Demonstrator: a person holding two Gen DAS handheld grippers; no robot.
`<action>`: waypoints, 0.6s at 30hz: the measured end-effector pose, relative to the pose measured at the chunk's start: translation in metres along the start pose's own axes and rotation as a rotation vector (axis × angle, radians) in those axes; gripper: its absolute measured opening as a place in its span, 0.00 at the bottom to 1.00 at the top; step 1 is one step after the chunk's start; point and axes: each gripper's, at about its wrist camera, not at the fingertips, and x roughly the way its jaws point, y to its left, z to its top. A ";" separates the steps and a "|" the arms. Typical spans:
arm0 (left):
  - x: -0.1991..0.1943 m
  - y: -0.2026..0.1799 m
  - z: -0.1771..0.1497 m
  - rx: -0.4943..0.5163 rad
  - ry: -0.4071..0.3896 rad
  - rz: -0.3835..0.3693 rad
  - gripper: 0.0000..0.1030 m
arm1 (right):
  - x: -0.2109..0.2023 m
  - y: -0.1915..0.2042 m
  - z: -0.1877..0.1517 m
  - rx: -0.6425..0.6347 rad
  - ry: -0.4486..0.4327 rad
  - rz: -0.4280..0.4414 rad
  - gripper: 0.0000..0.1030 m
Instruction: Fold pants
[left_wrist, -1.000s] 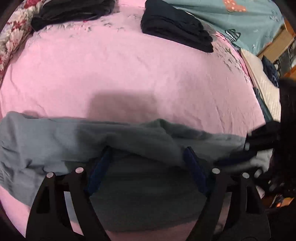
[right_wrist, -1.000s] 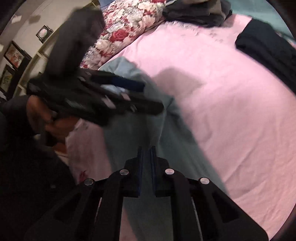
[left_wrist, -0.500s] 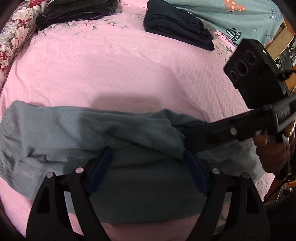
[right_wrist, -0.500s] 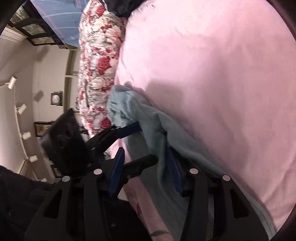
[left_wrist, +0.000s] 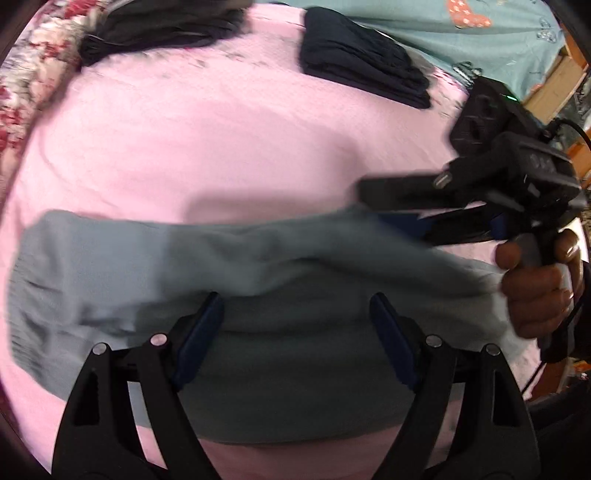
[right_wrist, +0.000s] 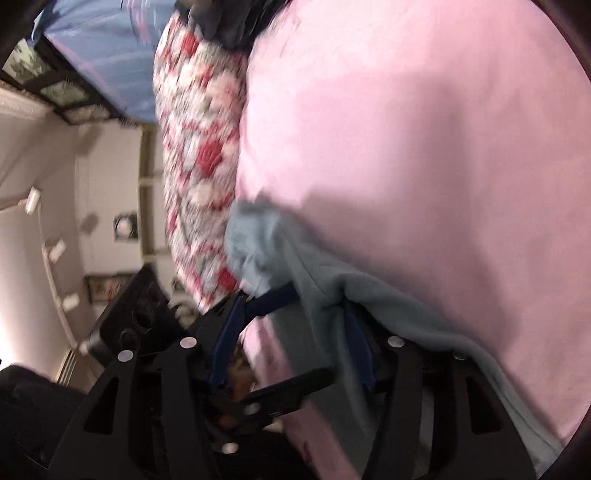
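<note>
Grey-blue pants (left_wrist: 258, 266) lie folded lengthwise across the pink bed sheet (left_wrist: 221, 147). My left gripper (left_wrist: 295, 328) points down over their near middle, its jaws wide apart and still opening, with fabric under the blue pads (left_wrist: 199, 332) but not pinched. My right gripper (left_wrist: 384, 210), held in a hand (left_wrist: 535, 291), reaches in level from the right at the pants' upper fold. In the right wrist view the right gripper (right_wrist: 291, 343) is opening, and the fold of the pants (right_wrist: 317, 280) drapes over one pad, unpressed. The left gripper's finger (right_wrist: 273, 299) crosses just ahead.
Two stacks of folded dark clothes (left_wrist: 362, 62) (left_wrist: 159, 29) sit at the far side of the bed. A floral pillow (right_wrist: 199, 166) lies at the left edge, a teal blanket (left_wrist: 461, 29) at the far right. A wall with pictures lies beyond the bed.
My right gripper rolled over, came down to the right end of the pants and opened from nearly shut. The left gripper stayed over the pants' middle.
</note>
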 end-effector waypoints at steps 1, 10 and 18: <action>-0.002 0.009 0.001 -0.008 -0.003 0.015 0.80 | -0.006 0.001 0.003 -0.007 -0.045 -0.008 0.55; -0.014 0.063 -0.001 -0.064 -0.006 0.099 0.80 | -0.039 0.007 0.015 -0.036 -0.114 -0.037 0.54; -0.010 0.059 -0.007 -0.021 -0.014 0.109 0.81 | -0.018 0.017 0.008 -0.158 0.072 -0.269 0.49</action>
